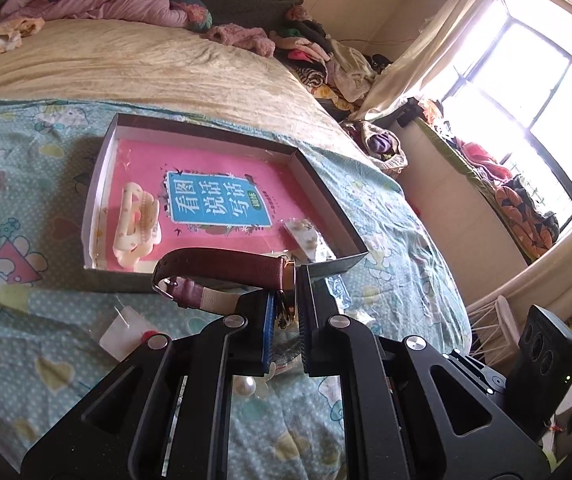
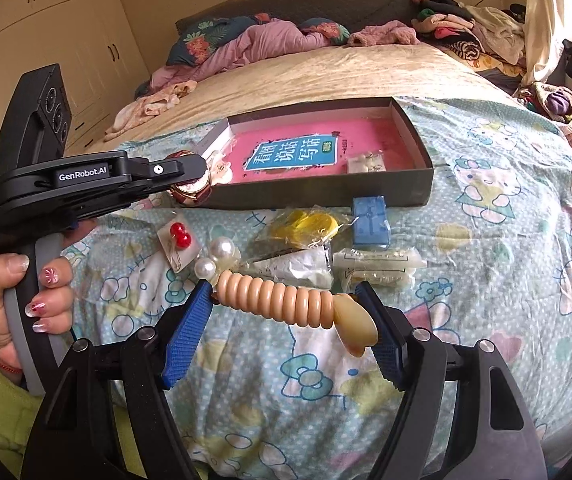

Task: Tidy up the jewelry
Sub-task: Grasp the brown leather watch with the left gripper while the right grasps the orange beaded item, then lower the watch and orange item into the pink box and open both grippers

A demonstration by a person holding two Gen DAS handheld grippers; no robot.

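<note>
So far only a cream bracelet (image 1: 137, 224) and a small packet (image 1: 306, 236) are seen laid in the box (image 1: 326, 200), while a maroon-strapped watch (image 1: 229, 268) is pinched in the left gripper (image 1: 286, 312) at the box's six o'clock edge, a peach beaded bracelet (image 2: 281, 296) is spanned by the right gripper (image 2: 286, 320), and pearls (image 2: 215, 256), red earrings (image 2: 179, 234) and bagged pieces (image 2: 302, 228) are left on the bedsheet (image 2: 486, 280).

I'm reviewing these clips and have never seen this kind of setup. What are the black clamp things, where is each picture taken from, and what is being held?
There is no robot. A person holds a hand-operated two-finger tool in each hand, and each carries a fisheye camera looking along its fingers.

The left wrist view shows the left tool shut on a watch with a maroon strap, near the box.

The right wrist view shows the right tool around a peach coil bracelet, and also the person's left hand.

The box sits on a cartoon bedsheet and holds a pink book. Before it lie red bead earrings, pearls, a yellow packet and a blue box.
</note>
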